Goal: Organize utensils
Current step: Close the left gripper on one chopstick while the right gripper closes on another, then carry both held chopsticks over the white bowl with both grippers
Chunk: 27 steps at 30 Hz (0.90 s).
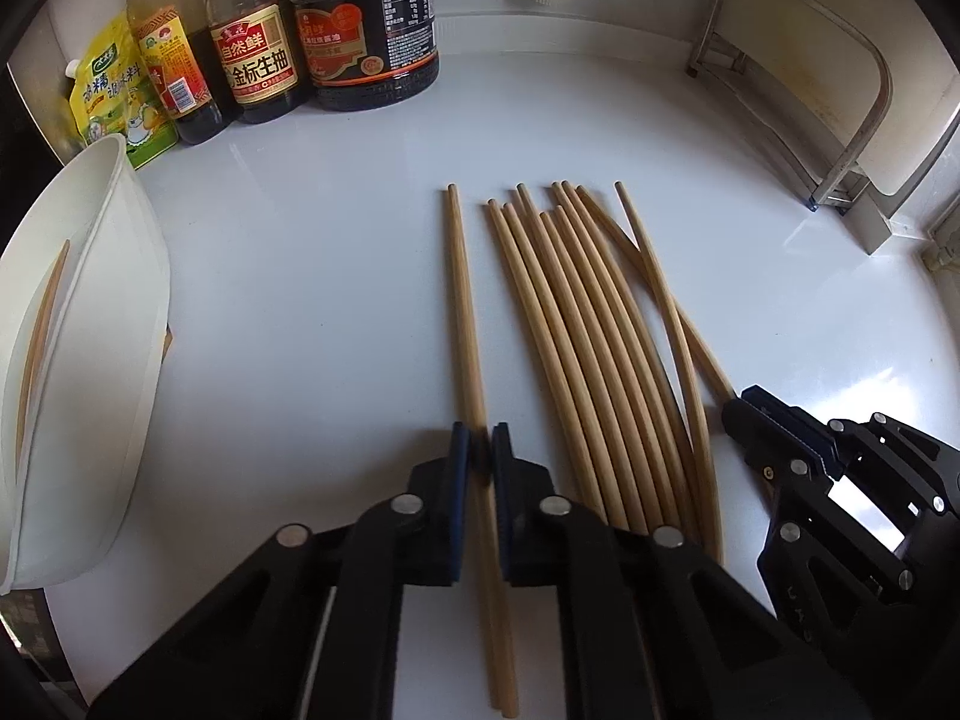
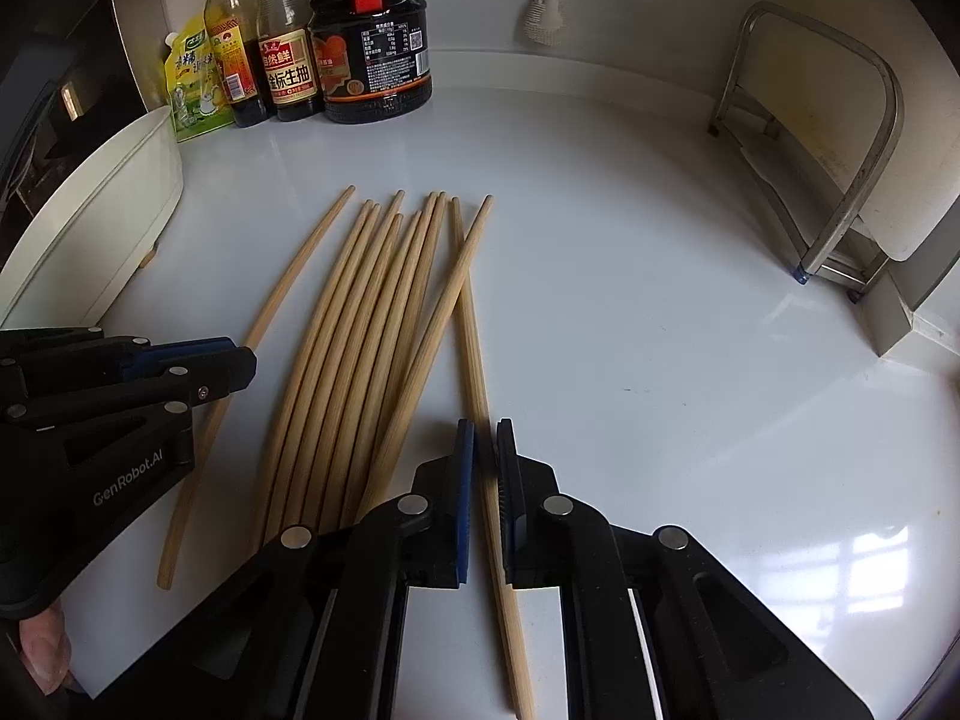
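The left gripper is clamped on one chopstick, which lies apart at 9 o'clock of the main bundle on the white counter. The right gripper is clamped on another chopstick at the 3 o'clock edge of the same bundle. Both chopsticks point toward 12 o'clock, tips resting on the counter. A white holder stands at 9 o'clock with one chopstick inside it. Sauce bottles stand at 11 o'clock; a metal rack stands at 2 o'clock.
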{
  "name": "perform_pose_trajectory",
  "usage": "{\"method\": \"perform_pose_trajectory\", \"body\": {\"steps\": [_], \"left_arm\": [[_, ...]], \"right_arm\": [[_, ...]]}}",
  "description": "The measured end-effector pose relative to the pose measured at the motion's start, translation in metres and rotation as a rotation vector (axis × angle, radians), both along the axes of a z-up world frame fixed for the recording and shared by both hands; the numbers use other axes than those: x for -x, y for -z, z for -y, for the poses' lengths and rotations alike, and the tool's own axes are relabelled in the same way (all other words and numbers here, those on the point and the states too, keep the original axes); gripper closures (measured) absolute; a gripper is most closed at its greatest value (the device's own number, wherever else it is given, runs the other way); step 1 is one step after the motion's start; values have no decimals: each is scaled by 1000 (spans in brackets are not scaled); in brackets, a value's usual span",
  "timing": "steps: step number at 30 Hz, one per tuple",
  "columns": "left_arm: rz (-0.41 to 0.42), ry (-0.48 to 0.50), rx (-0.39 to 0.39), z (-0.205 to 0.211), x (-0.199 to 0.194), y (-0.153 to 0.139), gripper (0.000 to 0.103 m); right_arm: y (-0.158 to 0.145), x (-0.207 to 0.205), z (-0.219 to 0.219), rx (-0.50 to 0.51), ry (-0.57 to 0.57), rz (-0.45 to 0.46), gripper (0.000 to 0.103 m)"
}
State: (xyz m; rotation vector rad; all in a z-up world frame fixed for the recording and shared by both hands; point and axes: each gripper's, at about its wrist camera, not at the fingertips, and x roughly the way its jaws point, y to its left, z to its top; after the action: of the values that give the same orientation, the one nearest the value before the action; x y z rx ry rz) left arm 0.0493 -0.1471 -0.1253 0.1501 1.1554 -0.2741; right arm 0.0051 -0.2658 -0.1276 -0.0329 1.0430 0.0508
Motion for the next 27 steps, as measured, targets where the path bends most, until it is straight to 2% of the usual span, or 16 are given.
{"method": "perform_pose_trajectory", "body": {"steps": [10,27], "left_arm": [[-30,13,7,-7,-7,-3,96],[4,59,37,-20,-1,-47,96]], "right_arm": [[-6,1,10,-1,68,4,97],[-38,23,20,-75,191,3,97]]}}
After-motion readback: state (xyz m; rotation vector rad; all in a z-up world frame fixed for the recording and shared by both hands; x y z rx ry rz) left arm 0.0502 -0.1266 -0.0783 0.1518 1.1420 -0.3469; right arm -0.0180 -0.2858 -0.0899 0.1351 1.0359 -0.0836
